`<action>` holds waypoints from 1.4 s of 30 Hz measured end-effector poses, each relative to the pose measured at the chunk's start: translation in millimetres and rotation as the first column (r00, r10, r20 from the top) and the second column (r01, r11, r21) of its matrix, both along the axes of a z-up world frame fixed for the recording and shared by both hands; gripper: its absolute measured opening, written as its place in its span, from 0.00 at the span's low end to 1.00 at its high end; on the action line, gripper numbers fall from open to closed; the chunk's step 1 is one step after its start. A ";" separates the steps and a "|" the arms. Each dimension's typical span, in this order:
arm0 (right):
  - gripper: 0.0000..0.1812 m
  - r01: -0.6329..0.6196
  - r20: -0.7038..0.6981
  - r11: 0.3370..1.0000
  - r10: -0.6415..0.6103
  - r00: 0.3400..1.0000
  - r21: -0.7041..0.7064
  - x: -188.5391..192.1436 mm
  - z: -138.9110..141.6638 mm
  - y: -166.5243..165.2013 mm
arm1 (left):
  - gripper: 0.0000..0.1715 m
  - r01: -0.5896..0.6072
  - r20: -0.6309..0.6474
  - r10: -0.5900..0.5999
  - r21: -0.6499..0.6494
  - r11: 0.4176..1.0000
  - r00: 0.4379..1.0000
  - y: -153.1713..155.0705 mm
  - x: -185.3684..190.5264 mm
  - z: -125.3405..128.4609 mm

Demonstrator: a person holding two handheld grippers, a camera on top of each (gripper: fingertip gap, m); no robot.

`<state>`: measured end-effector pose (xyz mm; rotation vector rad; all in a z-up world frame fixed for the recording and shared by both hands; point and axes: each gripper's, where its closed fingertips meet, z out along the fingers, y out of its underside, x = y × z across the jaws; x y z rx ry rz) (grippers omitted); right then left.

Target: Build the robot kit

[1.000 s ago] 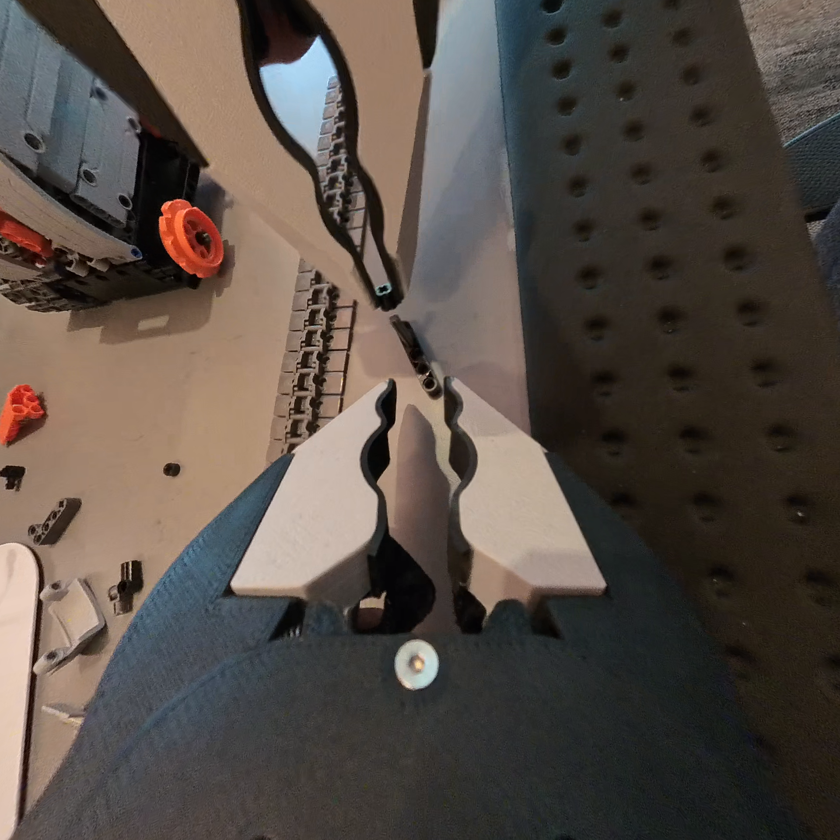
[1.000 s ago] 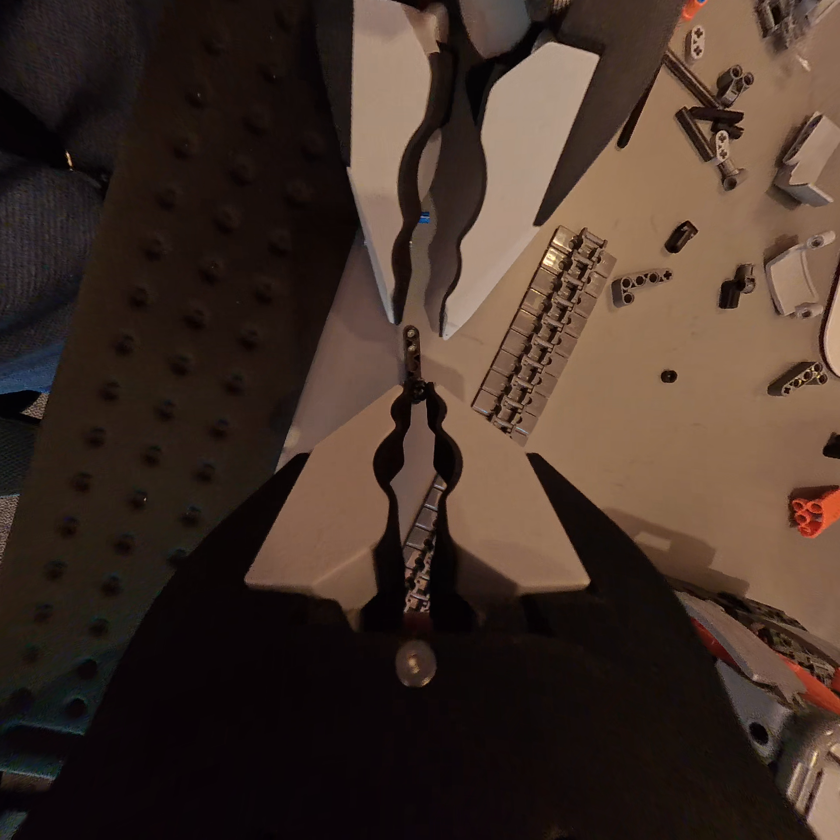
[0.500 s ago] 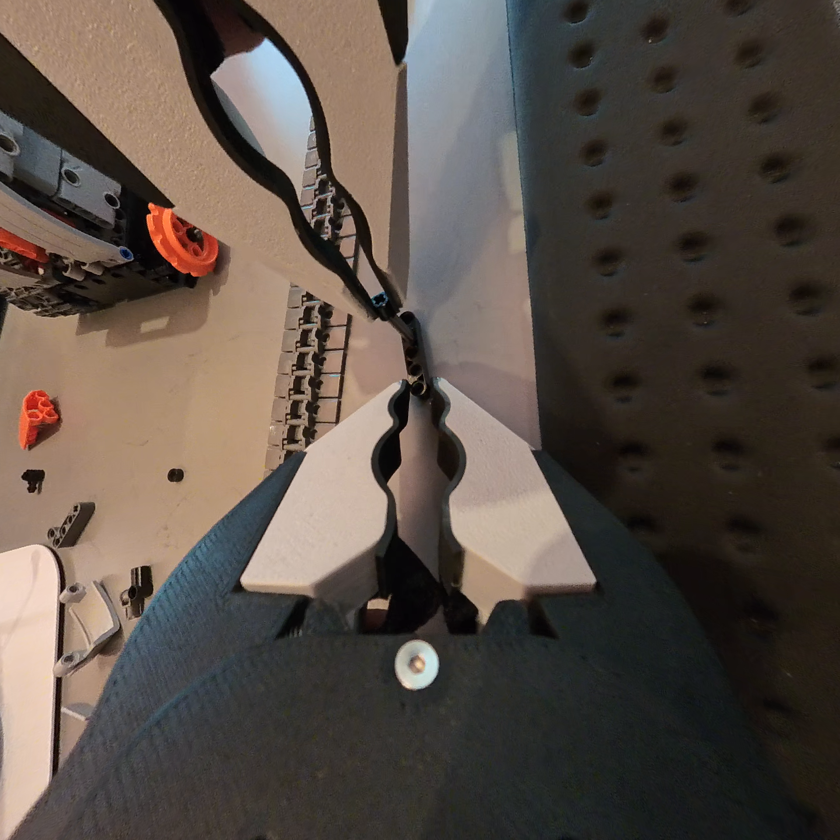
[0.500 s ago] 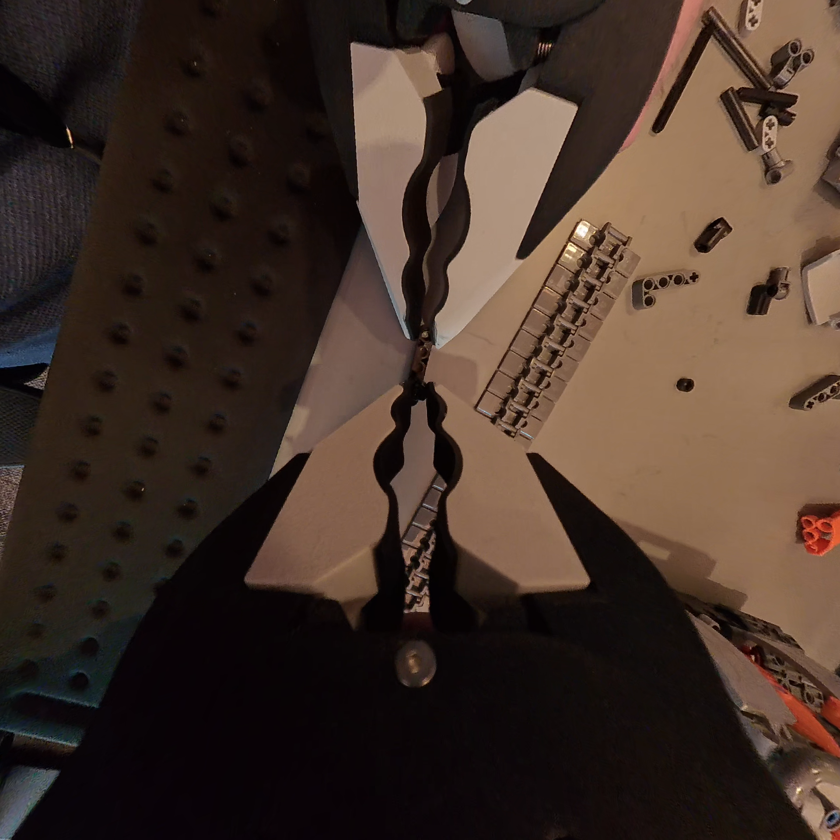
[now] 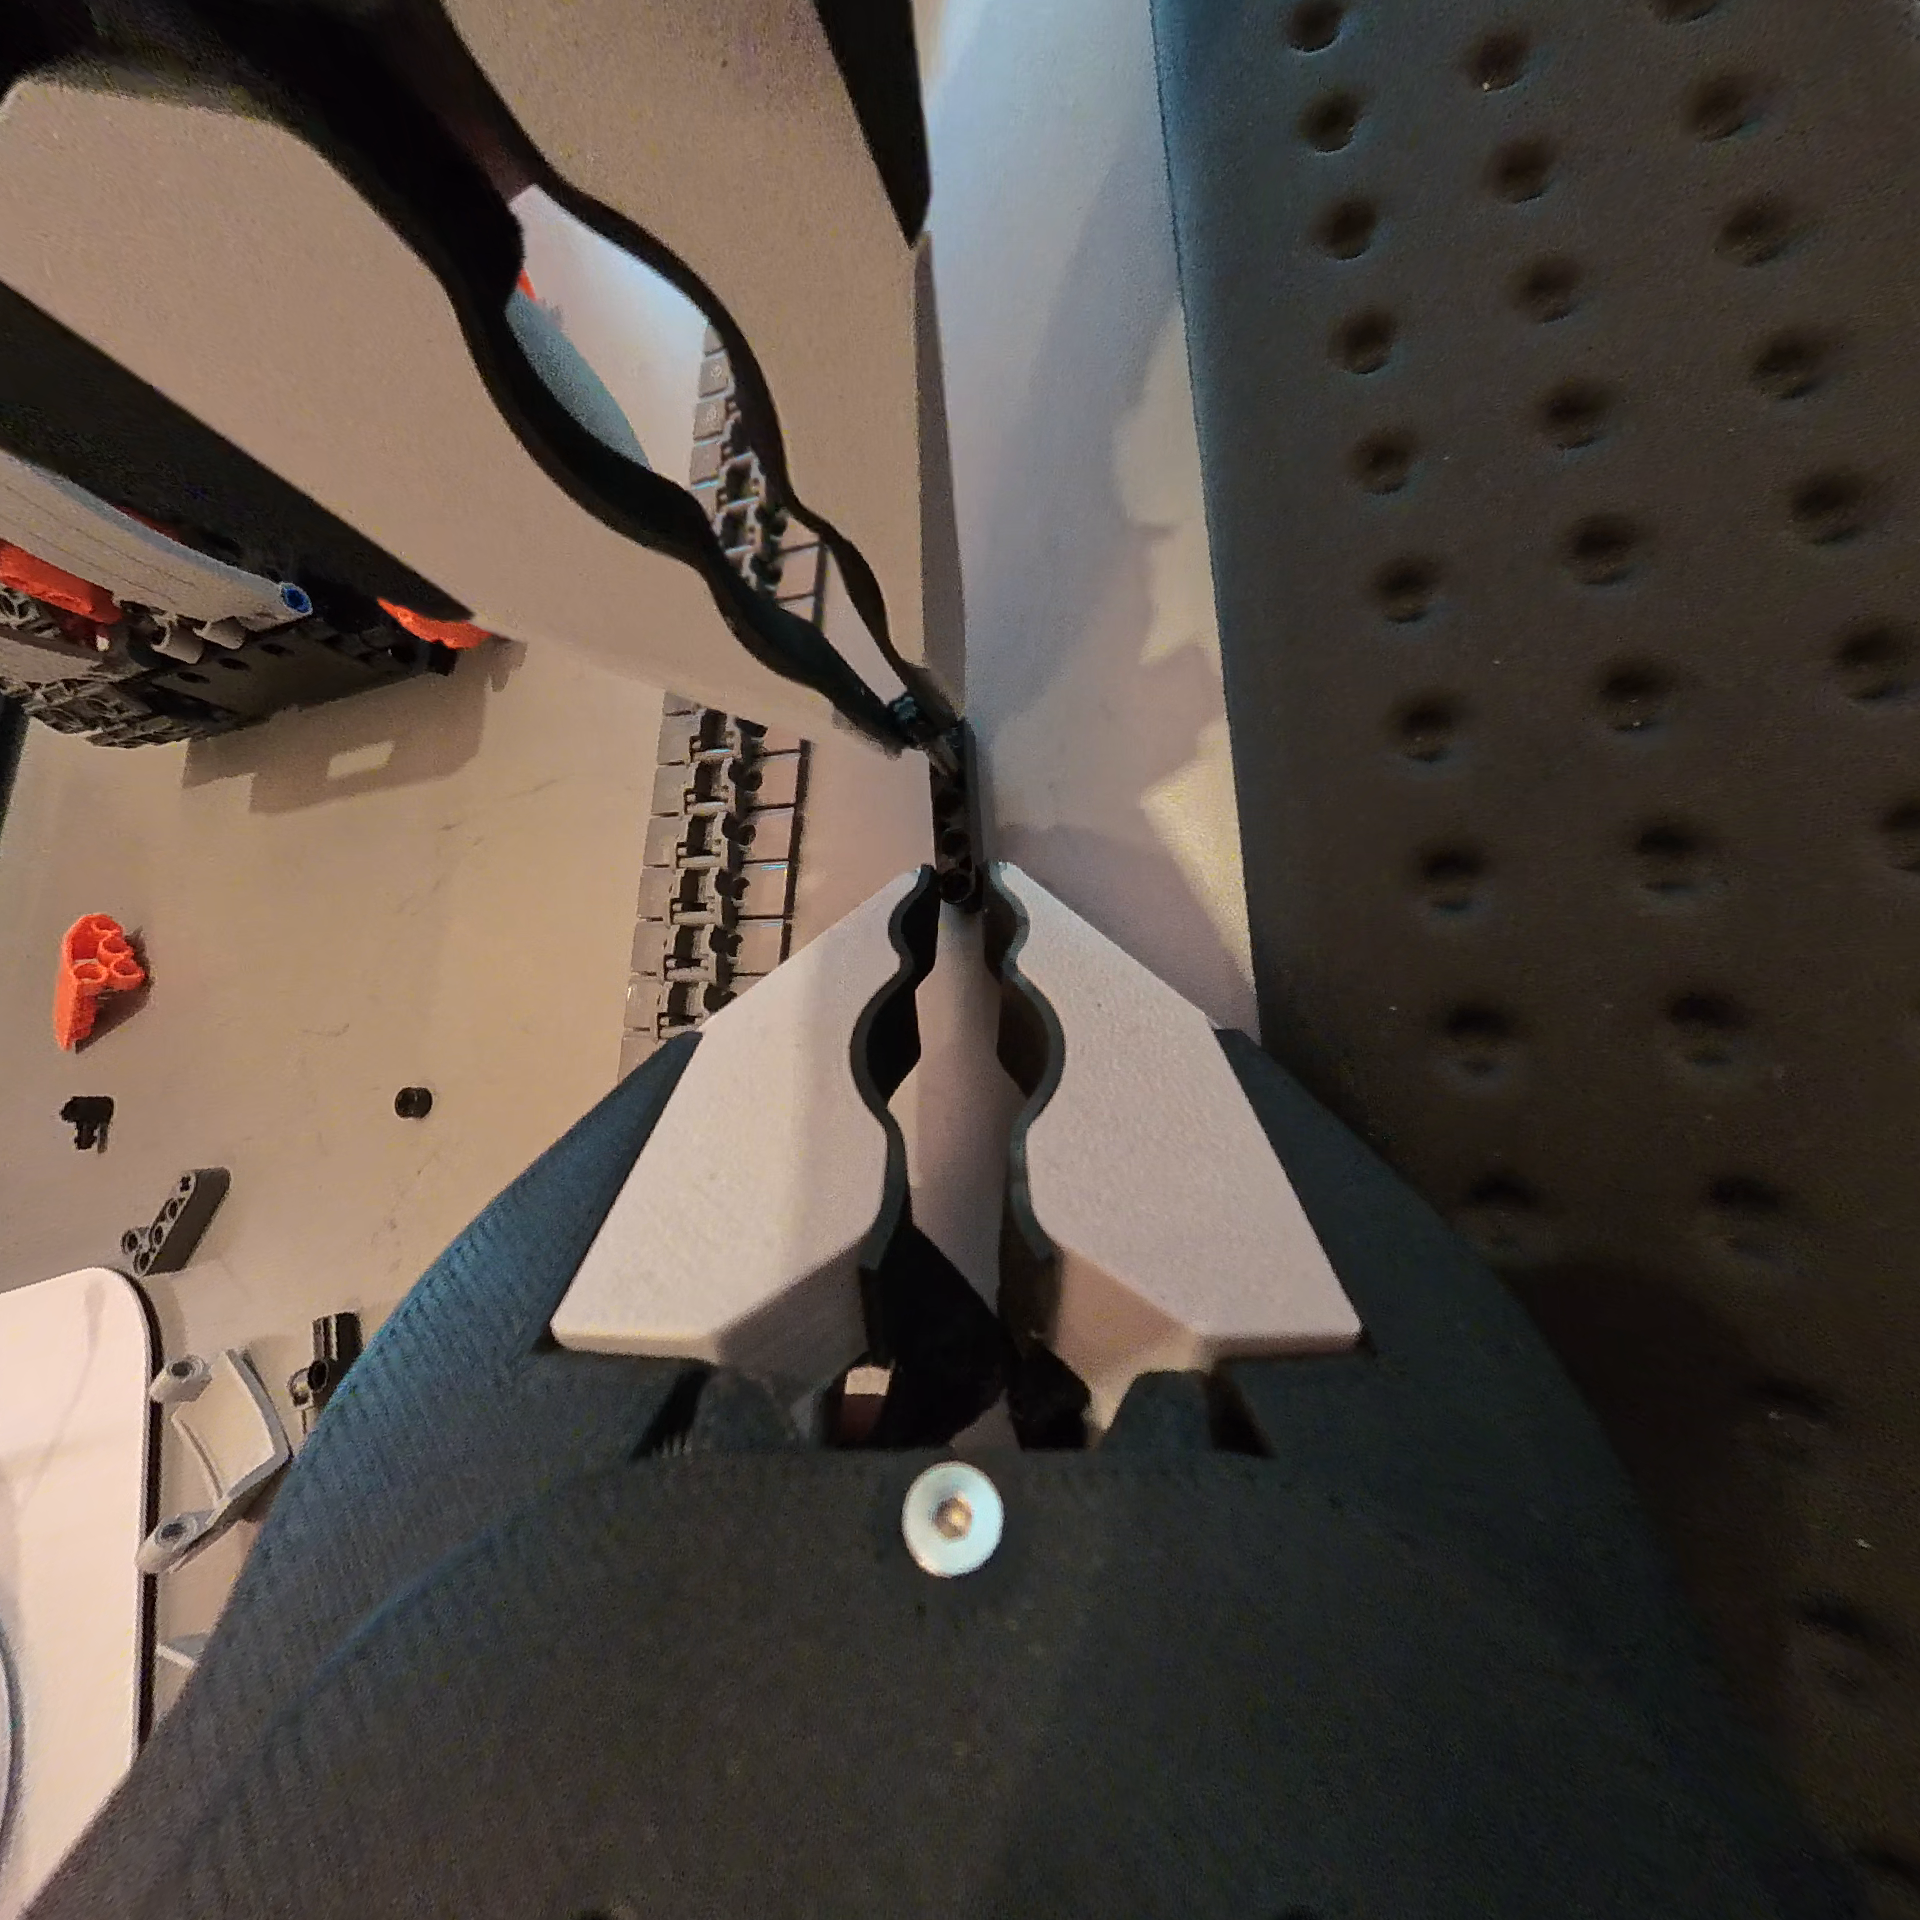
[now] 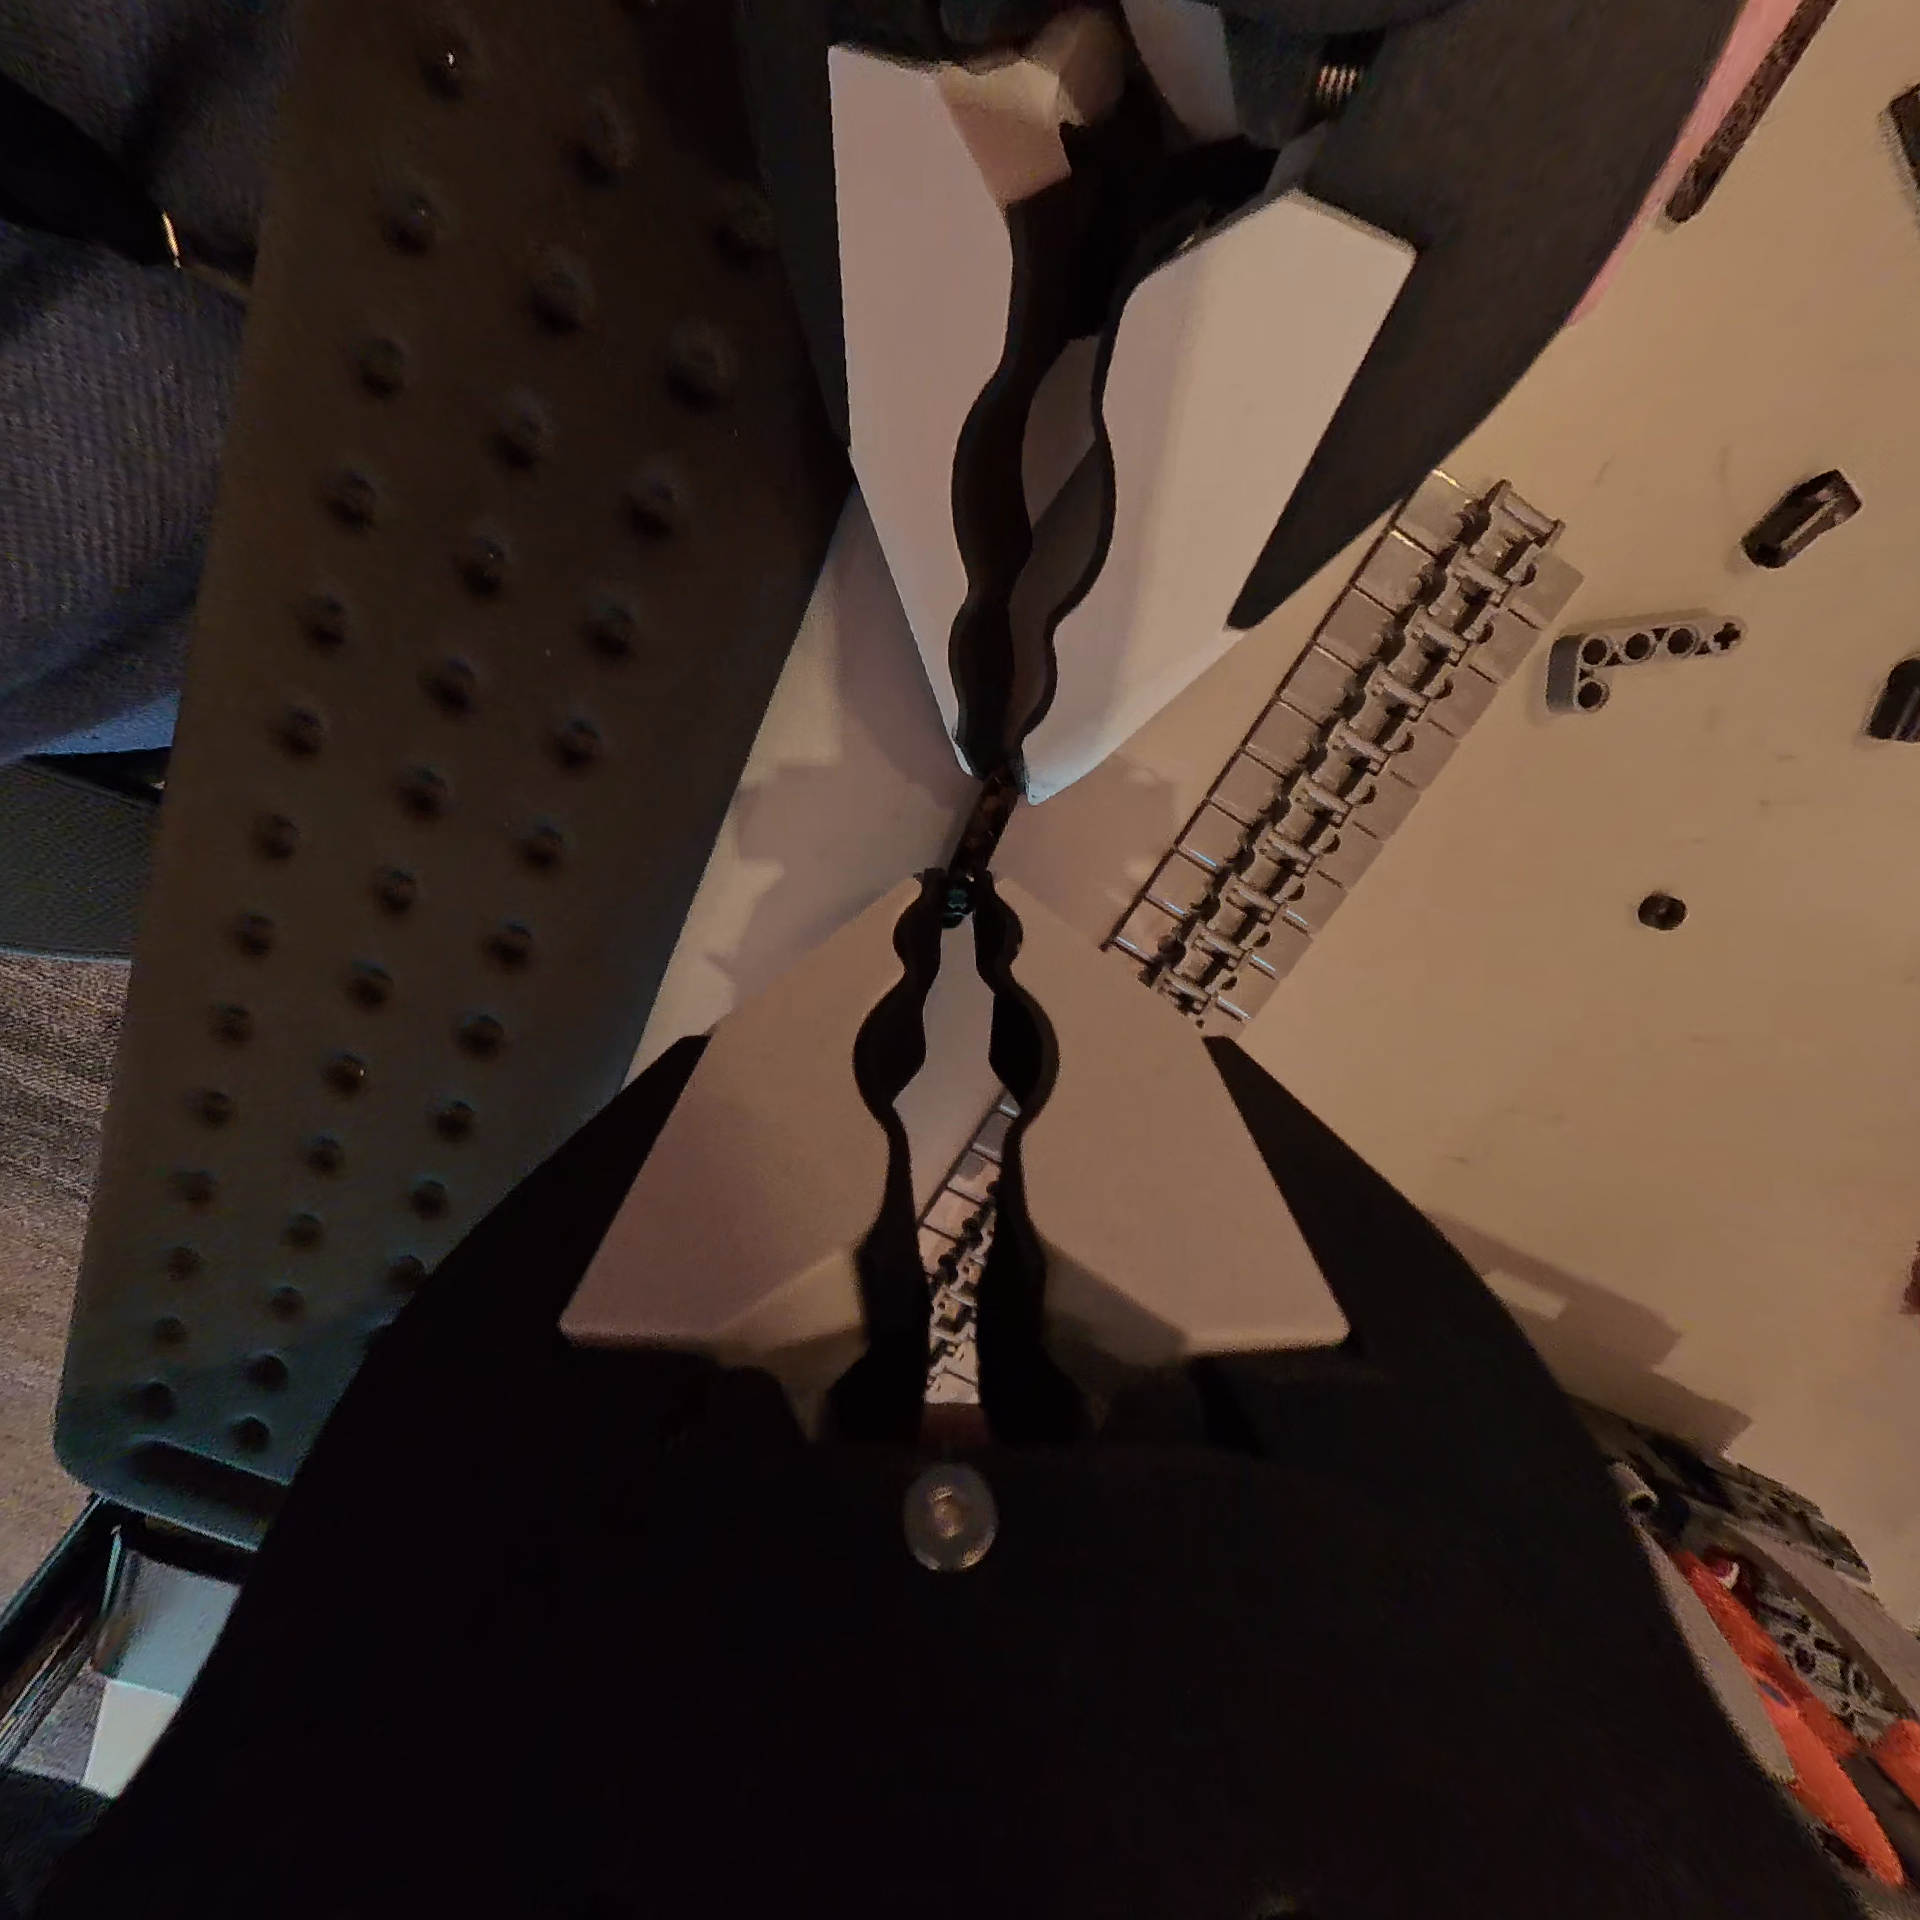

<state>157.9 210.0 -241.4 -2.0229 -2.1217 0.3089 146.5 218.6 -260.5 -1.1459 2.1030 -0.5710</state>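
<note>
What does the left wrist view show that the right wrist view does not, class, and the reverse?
Only the left wrist view shows the white tray and small orange piece. Only the right shows the grey L-shaped beam. Both show the left gripper and right gripper, each shut on an end of the black beam, beside the grey track strip.

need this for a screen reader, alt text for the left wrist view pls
The left gripper pinches one end of a small black beam while the right gripper grips the other end, above a tan table. A grey track strip and an orange piece lie left.
</note>
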 end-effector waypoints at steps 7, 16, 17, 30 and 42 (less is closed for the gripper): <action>0.02 0.019 -0.011 0.999 -0.019 1.000 -0.037 1.1 -0.9 1.5 | 0.04 0.002 -0.004 -0.002 -0.021 1.000 1.000 0.1 0.3 -0.3; 0.02 0.035 -0.030 0.996 -0.038 0.999 -0.076 4.5 -15.6 -0.2 | 0.05 0.003 0.003 -0.003 -0.032 0.999 1.000 -1.5 2.4 -0.6; 0.02 0.042 -0.041 0.997 -0.045 0.998 -0.070 5.8 -15.0 0.1 | 0.05 0.004 0.001 -0.004 -0.028 1.000 1.000 -1.1 2.4 -0.7; 0.07 0.144 -0.161 0.989 -0.135 0.978 0.047 11.0 -3.3 12.2 | 0.12 -0.032 0.007 0.032 -0.046 0.998 0.999 7.9 -2.9 6.6; 0.12 0.264 -0.336 0.961 -0.222 0.915 0.085 20.3 17.1 19.2 | 0.14 -0.203 0.017 0.203 0.002 0.979 0.979 54.2 -67.8 41.3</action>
